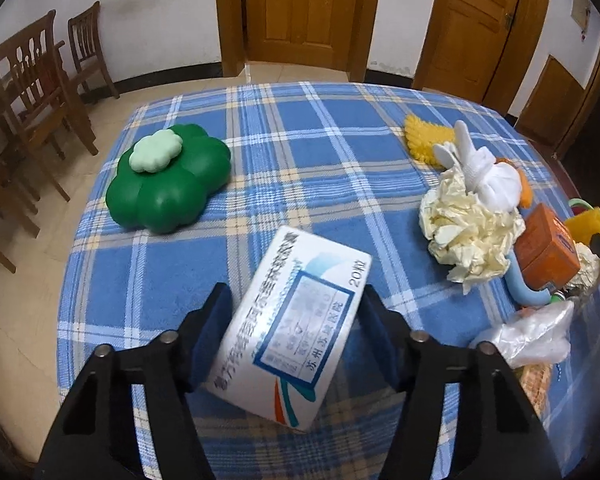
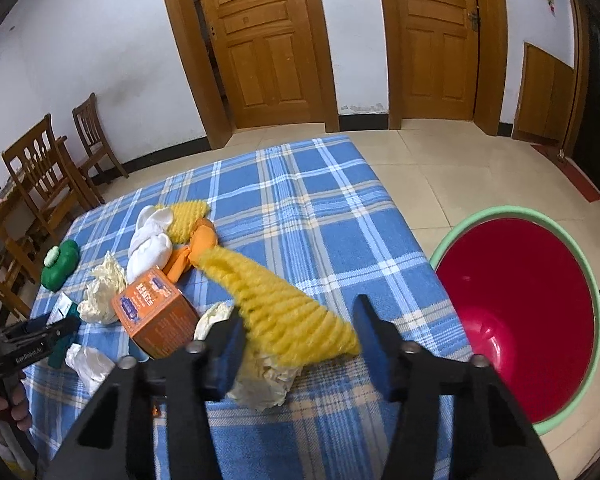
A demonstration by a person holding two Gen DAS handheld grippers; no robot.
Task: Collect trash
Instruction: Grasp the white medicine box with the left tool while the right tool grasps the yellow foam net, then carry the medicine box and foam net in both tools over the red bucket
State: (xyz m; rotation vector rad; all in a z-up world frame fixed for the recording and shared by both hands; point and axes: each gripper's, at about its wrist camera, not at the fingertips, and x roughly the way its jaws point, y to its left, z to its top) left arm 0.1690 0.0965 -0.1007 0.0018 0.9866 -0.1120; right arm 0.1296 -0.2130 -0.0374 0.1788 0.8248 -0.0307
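Even, soft indoor light; strong fisheye bending, dark corner vignettes.

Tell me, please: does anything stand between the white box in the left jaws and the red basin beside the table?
Yes. The white box sits in the left gripper at the table's near left. Toward the red basin lie the crumpled cream paper, the orange box and a clear plastic bag. Carried above them, nothing visible blocks it.

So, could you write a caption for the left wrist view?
Left tongs straddling a white medicine box on the blue plaid tablecloth, beside a green clover-shaped container.
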